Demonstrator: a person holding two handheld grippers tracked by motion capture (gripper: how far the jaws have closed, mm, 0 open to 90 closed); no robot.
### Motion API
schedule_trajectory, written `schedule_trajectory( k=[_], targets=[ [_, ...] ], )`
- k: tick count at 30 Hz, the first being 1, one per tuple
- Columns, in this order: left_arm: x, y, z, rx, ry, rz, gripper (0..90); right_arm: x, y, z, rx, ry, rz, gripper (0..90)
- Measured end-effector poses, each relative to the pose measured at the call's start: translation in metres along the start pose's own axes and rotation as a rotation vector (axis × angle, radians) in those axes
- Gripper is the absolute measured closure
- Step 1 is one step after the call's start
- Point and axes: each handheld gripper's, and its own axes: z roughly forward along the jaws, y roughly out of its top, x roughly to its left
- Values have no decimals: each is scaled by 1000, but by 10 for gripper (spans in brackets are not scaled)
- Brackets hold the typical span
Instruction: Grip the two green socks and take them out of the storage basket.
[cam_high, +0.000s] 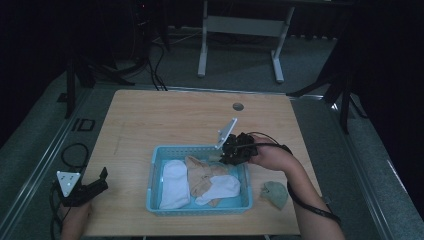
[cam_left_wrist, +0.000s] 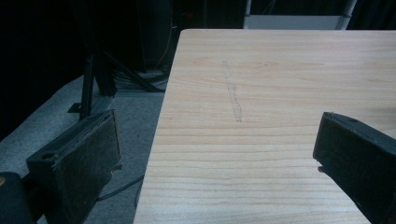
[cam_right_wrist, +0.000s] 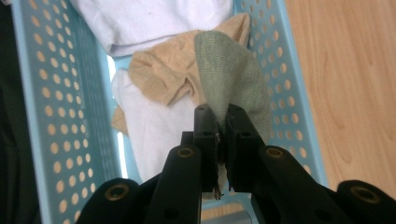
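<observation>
The high view is dim and bluish, with the room behind the table (cam_high: 150, 115) sinking into near black; detail is soft and grainy. The white cloths in the basket (cam_high: 155, 170) are its brightest patches. The left gripper view is sharper on the wood grain, lit evenly from above, while its upper left corner is lost in darkness and the near jaw pads are slightly blurred. The right gripper view is the brightest: the basket wall (cam_right_wrist: 46, 93) and cloth are clear, the near jaws soft, with faint sheen on their screws.
</observation>
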Motion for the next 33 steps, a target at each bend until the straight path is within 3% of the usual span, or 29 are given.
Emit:
schedule_trajectory(
  k=[10,16,23,33],
  targets=[
    [0,0,0,2,1,1,4,0,-8,-32,-56,-22,13,841],
    [0,0,0,3,2,0,4,-2,-21,-56,-108,-61,32,839],
    [0,0,0,3,4,2,4,-9,-45,-79,-155,-129,93,839],
    [-1,0,0,4,6,5,4,-22,-90,-87,-143,-179,203,837]
  ],
)
